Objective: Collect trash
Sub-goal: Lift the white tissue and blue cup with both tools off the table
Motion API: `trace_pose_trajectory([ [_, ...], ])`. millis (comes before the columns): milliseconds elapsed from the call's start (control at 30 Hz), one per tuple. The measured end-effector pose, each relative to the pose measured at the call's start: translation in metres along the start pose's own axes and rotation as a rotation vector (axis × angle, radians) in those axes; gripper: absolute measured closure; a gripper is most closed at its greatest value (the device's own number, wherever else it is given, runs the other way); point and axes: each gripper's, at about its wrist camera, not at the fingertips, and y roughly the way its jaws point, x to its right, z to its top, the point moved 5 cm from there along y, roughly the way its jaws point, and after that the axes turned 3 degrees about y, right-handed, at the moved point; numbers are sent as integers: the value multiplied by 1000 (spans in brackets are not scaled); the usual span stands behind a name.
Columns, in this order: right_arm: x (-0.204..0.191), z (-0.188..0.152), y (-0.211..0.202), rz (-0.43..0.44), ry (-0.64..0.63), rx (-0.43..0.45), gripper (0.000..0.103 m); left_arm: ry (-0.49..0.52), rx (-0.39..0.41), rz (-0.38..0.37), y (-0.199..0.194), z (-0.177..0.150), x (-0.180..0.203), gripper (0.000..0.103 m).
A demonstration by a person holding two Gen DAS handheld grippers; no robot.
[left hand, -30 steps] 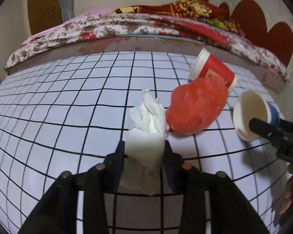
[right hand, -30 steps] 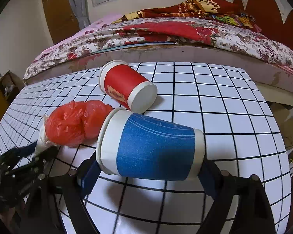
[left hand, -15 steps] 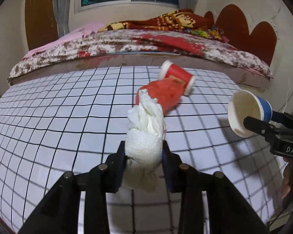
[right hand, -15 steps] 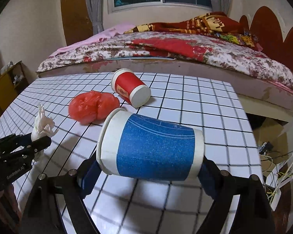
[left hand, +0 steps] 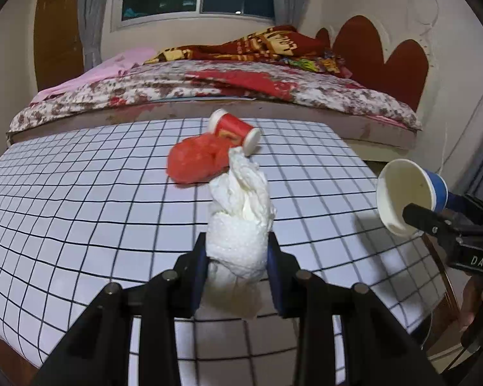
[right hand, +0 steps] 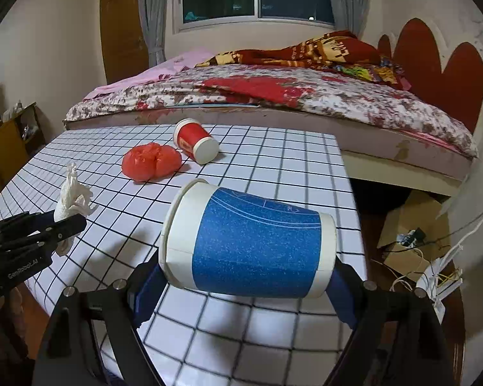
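Note:
My left gripper (left hand: 236, 252) is shut on a crumpled white tissue (left hand: 240, 222), held up above the grid-patterned table (left hand: 80, 199). The right gripper (right hand: 244, 273) is shut on a blue paper cup (right hand: 251, 241) lying sideways between its jaws, lifted over the table's near right corner. That cup (left hand: 409, 193) shows at the right of the left wrist view, and the tissue (right hand: 72, 196) at the left of the right wrist view. A red paper cup (right hand: 196, 141) lies on its side far back on the table, beside a crumpled red plastic bag (right hand: 151, 160).
A bed (right hand: 273, 96) with a floral cover runs along the table's far edge. To the right of the table, a cardboard box (right hand: 412, 222) and tangled cables (right hand: 434, 276) lie on the floor. A wooden shelf (right hand: 13, 138) stands at the left.
Both grippers have pulled back and up from the table with the tissue and the blue cup. The red cup and red bag now lie farther off and look smaller.

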Motion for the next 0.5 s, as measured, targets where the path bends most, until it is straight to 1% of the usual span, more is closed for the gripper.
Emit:
trace_pose_trajectory([
  [267, 24, -21, -38, -19, -11, 25, 15, 21, 17, -31, -19, -11, 33, 68],
  [500, 54, -41, -64, 9, 63, 32, 15, 49, 10, -68, -25, -21, 69, 68],
])
